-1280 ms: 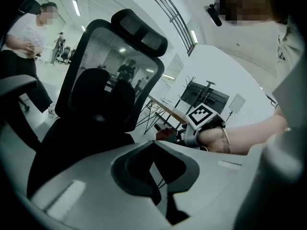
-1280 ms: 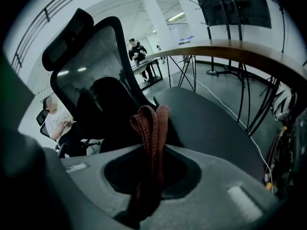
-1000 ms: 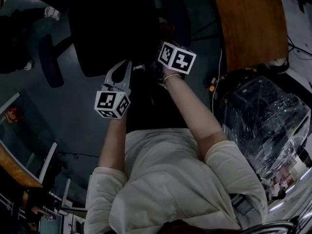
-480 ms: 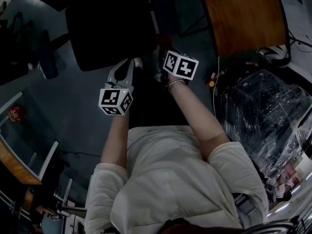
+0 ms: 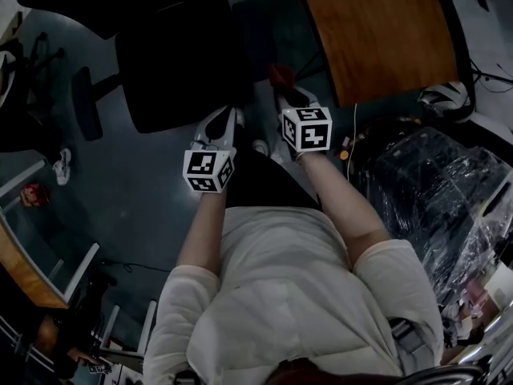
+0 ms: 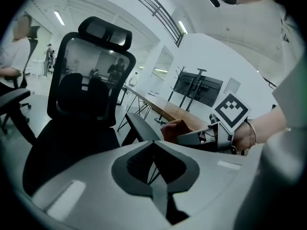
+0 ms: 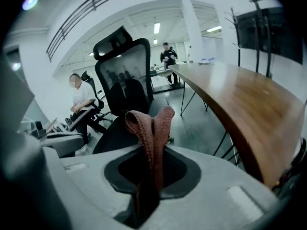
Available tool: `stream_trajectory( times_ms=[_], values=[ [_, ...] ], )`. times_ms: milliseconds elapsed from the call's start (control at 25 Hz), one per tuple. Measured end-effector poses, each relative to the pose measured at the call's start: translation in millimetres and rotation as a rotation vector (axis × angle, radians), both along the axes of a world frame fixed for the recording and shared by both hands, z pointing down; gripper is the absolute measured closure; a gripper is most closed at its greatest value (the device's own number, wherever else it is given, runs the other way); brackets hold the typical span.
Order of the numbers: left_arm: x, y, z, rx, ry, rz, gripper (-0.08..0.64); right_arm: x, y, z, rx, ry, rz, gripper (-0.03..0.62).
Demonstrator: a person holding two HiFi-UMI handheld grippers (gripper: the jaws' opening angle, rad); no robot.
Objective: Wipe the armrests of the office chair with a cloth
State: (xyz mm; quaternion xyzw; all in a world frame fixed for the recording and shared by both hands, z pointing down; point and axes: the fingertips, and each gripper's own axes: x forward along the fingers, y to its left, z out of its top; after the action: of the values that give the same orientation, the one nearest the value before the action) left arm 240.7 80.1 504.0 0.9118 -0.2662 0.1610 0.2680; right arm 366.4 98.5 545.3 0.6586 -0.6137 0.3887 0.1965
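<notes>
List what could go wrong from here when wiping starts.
1. The right gripper pinches only a narrow fold of the cloth, so rubbing might pull it free.
2. The table edge runs close on the right and could be bumped.
3. The left gripper is shut and empty, not steadying the chair, which may turn when the armrest is pressed.

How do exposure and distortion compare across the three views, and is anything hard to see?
Head view: underexposed, the chair nearly merges with the dark floor. Left tool view: bright, strong fisheye, black corners. Right tool view: the same fisheye bends the table edge; the cloth is sharp enough to show its weave.
</notes>
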Motion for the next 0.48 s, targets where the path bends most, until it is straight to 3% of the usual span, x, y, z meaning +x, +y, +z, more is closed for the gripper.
stream_trajectory(
  times_ms=[120,240,480],
  values=[
    [18.3,-14.2,4.9,-0.059,-0.003,-0.001,0.543,24.7,-39.8,-11.7,0.036,0.139,-0.122,0.546],
    [36.4,-37.8,13.5,-0.07,-0.019,0.027,0.543,45.8,-90.0,-22.6,0.073,0.21,-0.181,0.546],
    [69.2,-90.7,27.7,-0.023,0.006,0.069,0.538,69.1,-176.7,-25.0,0.09,0.171,-0.218,0.546]
  ],
)
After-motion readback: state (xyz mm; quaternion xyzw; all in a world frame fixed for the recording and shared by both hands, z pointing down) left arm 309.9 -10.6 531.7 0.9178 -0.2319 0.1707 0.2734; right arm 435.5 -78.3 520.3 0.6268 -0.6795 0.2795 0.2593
